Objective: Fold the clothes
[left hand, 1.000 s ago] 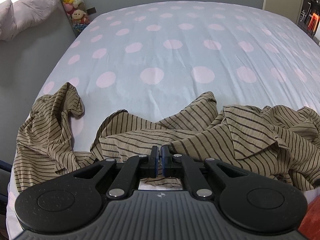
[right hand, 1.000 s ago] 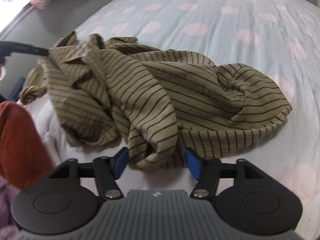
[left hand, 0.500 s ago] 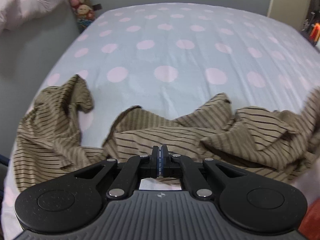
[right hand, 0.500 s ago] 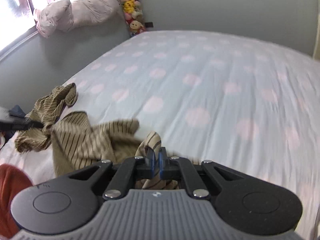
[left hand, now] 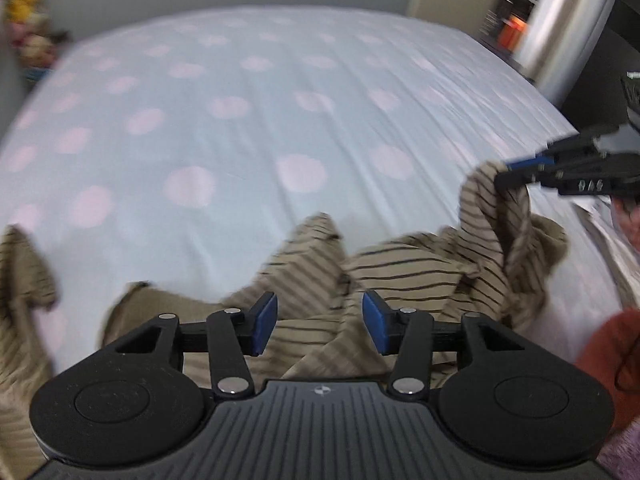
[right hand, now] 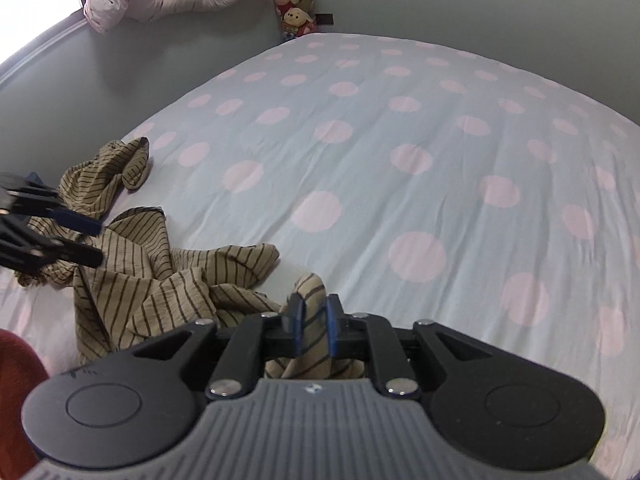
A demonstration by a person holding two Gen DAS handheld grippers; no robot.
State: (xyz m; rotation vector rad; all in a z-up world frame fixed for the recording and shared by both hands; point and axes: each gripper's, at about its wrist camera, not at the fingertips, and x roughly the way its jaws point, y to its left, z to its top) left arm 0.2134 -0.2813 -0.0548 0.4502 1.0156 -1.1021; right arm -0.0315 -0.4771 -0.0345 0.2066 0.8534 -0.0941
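Right wrist view showed the bed (right hand: 400, 128), its pale blue sheet dotted with pink, filling most of the frame. On its near edge lay the striped shirt (right hand: 152, 280), olive with dark stripes, crumpled and unfolded, its bulk spread leftward from the right tongs (right hand: 311, 320) toward the left tongs (right hand: 86, 240). The shirt's long axis ran along the bed's near edge, roughly from one pair of tongs to the other. The right tongs were clamped on a bunched fold of the shirt, the cloth pinched between the blue pads. In the left wrist view the left tongs (left hand: 319, 324) stood apart, holding nothing, with the shirt (left hand: 420, 280) just ahead of and below them; the right tongs (left hand: 516, 172) lifted one end of it clear of the bed (left hand: 280, 100). The left tongs were the nearer to the slack bulk of the cloth, so a fresh grip there seemed the likely call.

Half a second earlier the left tongs had been shut on the shirt's edge; they had since let go and opened. The right tongs had kept their grip throughout that time.
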